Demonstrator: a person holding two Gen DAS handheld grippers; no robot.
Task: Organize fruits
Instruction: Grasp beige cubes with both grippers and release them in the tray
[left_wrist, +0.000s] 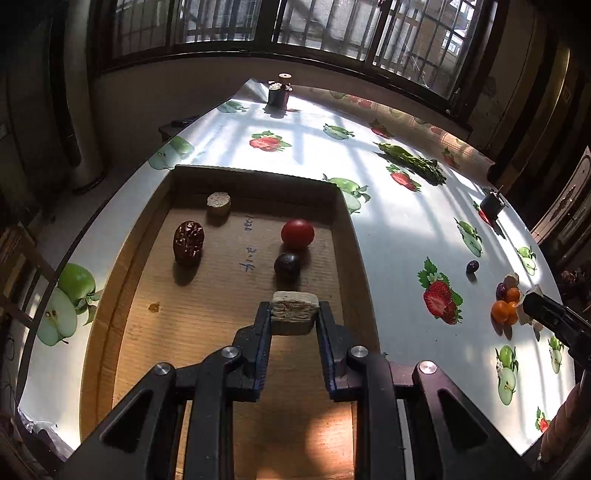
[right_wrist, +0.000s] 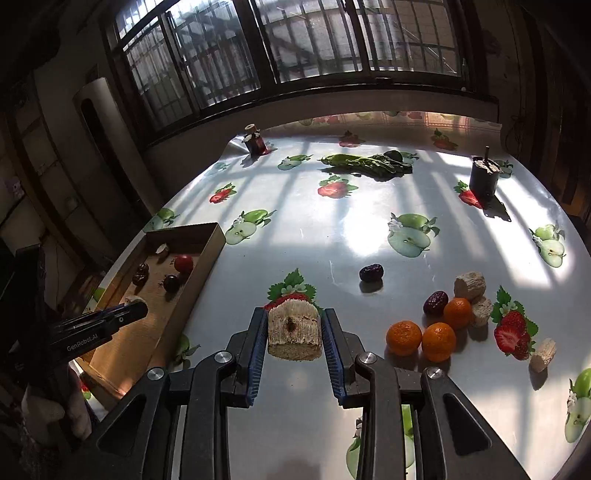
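Observation:
My left gripper (left_wrist: 294, 312) is shut on a beige sugarcane chunk (left_wrist: 294, 307), held over the cardboard tray (left_wrist: 236, 177). In the tray lie a red tomato (left_wrist: 297, 233), a dark plum (left_wrist: 287, 266), a wrinkled red date (left_wrist: 188, 242) and another beige chunk (left_wrist: 218, 202). My right gripper (right_wrist: 294, 325) is shut on a beige chunk (right_wrist: 293, 328) above the table. To its right lie three tangerines (right_wrist: 430, 334), a red date (right_wrist: 436, 302), beige chunks (right_wrist: 469, 286) and a dark date (right_wrist: 371, 273).
The table carries a glossy fruit-print cloth (right_wrist: 332, 236). Green leafy vegetables (right_wrist: 369, 162) lie at the back. A dark cup (right_wrist: 484, 179) stands back right, a small dark jar (right_wrist: 255, 142) back left. The table edge runs close beside the tray's left.

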